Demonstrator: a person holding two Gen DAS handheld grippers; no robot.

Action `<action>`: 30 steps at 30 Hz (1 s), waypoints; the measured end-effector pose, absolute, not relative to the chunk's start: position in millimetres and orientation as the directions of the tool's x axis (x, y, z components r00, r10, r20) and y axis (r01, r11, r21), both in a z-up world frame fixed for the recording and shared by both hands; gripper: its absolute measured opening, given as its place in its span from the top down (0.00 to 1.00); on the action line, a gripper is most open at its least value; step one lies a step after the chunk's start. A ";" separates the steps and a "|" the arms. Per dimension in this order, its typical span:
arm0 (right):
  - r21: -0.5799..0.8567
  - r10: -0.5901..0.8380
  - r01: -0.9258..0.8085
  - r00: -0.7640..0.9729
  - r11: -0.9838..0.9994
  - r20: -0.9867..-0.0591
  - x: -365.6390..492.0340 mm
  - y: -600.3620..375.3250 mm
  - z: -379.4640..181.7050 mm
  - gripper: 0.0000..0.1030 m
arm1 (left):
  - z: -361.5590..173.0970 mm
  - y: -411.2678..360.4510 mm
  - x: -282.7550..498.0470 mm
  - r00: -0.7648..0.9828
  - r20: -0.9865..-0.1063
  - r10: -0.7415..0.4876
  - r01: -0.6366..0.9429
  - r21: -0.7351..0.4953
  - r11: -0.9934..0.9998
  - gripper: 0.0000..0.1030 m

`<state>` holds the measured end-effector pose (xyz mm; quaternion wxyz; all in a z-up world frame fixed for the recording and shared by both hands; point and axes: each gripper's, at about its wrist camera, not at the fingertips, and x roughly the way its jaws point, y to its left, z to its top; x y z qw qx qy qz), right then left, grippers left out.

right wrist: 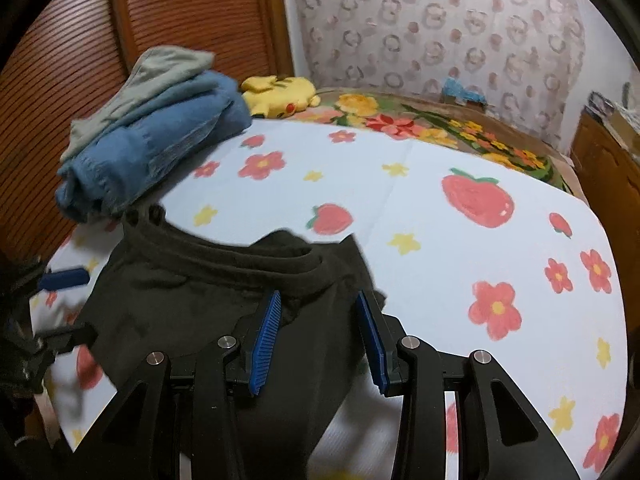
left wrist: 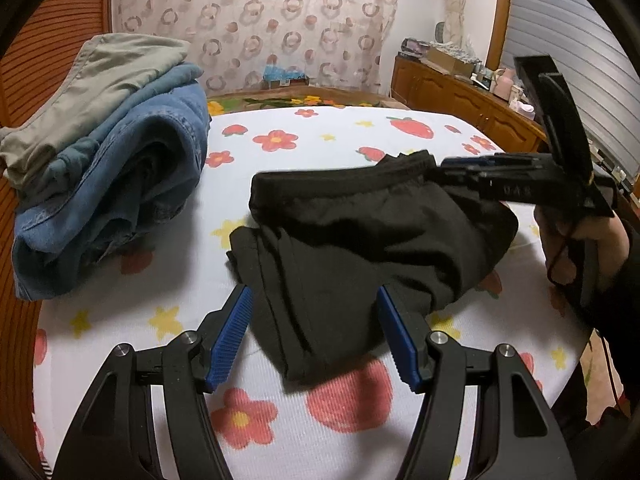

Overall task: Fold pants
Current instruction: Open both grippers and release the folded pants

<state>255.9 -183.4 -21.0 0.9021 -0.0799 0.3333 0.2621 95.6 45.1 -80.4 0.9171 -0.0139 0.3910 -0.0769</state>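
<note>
Lying bunched at the centre of the left wrist view on the bed (left wrist: 340, 136): black pants (left wrist: 360, 248), folded over on themselves, waistband toward the upper right of the heap. Spread wide at lower centre of that frame, the left tool (left wrist: 316, 332), blue pads (left wrist: 232, 336) either side of the pants' near edge, gripping nothing. Reaching in from the right of the same frame, the right tool (left wrist: 460, 164), held by a hand (left wrist: 576, 248), tips at the waistband; cannot tell from this side angle how wide it stands.

Seen from the right wrist view, the right tool (right wrist: 320, 336) standing parted, blue pads (right wrist: 264, 344) apart with dark cloth between and beneath them, not clamped on it. Pants (right wrist: 208, 292) filling the lower left of that frame, ribbed waistband curling just ahead of the pads. Showing at the far left edge, a blue pad of the left tool (right wrist: 66, 278), touching or just beside the pants' edge; cannot tell which.

Stacked in the upper left of both frames: folded jeans (left wrist: 120, 184) with a grey-green garment (left wrist: 100, 80) on top, well apart from the pants. Resting behind that stack in the right wrist view, a yellow plush toy (right wrist: 280, 94). Printed all over the white sheet: red flowers, strawberries, yellow stars. Standing at the upper right of the left wrist view, a wooden cabinet (left wrist: 460, 104) with clutter on it.
</note>
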 end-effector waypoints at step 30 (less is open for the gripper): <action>0.097 0.511 -0.632 0.516 0.769 -0.687 183.4 -214.5 -31.6 0.73 | -96.9 48.7 83.1 0.666 -0.729 -0.159 0.134 -0.092 0.987 0.61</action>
